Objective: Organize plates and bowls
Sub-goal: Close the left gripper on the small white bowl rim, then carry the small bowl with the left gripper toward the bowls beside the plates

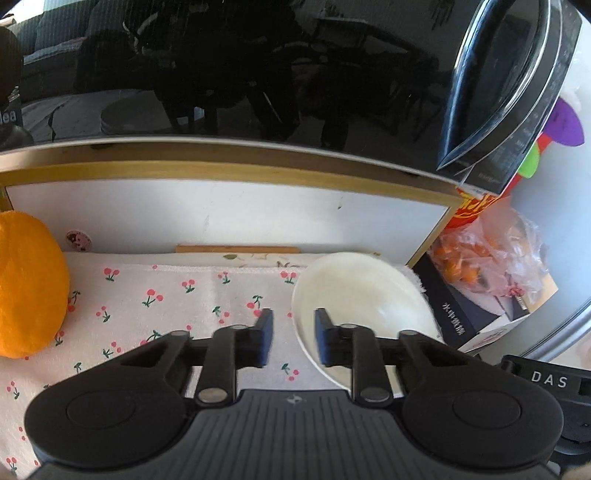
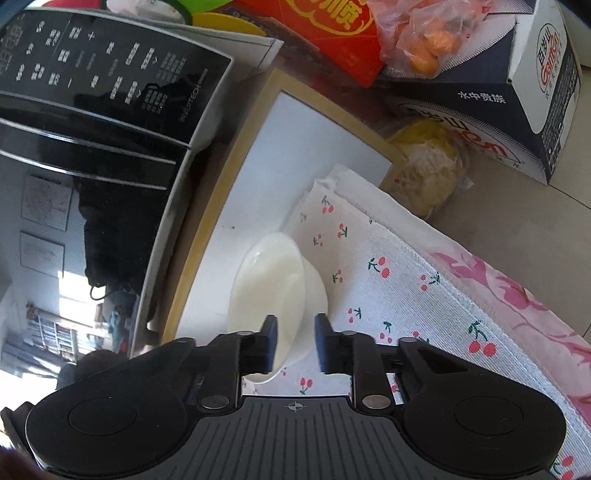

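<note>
We work over a cherry-print cloth spread in front of a white board with a wooden frame. Above it sits a glossy black appliance whose door mirrors the room (dim furniture shapes, nothing sharp). An orange plush toy rests on the cloth at our left, and to the right stand a dark box, a red packet and a plastic bag of orange fruit.

The white bowl lies on the cloth near its right end, close to the board. Our left tongs are released, their jaws apart with the bowl's near rim between them. Our right tongs are likewise spread, straddling the rim of the same bowl; we cannot tell whether either pad touches it.
</note>
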Tool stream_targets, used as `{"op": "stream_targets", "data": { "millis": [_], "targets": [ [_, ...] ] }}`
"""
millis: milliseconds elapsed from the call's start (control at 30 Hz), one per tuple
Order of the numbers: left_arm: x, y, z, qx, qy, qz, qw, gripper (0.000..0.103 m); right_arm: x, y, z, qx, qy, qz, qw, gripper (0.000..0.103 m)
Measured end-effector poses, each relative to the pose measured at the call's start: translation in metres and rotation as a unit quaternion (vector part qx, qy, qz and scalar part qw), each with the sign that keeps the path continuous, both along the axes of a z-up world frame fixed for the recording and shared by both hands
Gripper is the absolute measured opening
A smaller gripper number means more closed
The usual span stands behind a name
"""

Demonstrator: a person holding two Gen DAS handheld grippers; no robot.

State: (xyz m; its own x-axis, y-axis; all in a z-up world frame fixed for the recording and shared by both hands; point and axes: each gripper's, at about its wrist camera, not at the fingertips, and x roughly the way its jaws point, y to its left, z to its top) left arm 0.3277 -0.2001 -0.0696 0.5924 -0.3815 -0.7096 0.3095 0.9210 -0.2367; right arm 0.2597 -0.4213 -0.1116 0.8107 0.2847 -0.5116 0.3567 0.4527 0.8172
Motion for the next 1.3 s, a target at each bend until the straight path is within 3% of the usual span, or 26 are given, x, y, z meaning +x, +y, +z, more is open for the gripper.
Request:
{"op": "stream_targets", "data": {
  "millis": [167, 467, 800, 1300],
  "targets": [
    [0.003, 0.001, -0.003, -0.004, 0.000, -0.002, 1.0000, 0.012, 0.001, 0.003, 0.000, -0.011, -0.004, 0.001, 1.000, 0.009],
    [-0.001, 0.002, -0.002, -0.016, 0.007, 0.003, 0.9998, 0.007, 0.000, 0.007, 0.006, -0.022, -0.005, 0.002, 1.000, 0.009],
    [-0.031, 0.021, 0.042, -0.006, -0.016, 0.003, 0.9998, 0.006, -0.022, 0.024, 0.040, -0.025, -0.015, 0.017, 0.999, 0.009],
    [-0.106, 0.057, 0.088, -0.036, -0.030, 0.016, 0.9988, 0.007, -0.088, 0.058, 0.108, -0.074, -0.013, 0.045, 0.996, 0.009]
  ]
}}
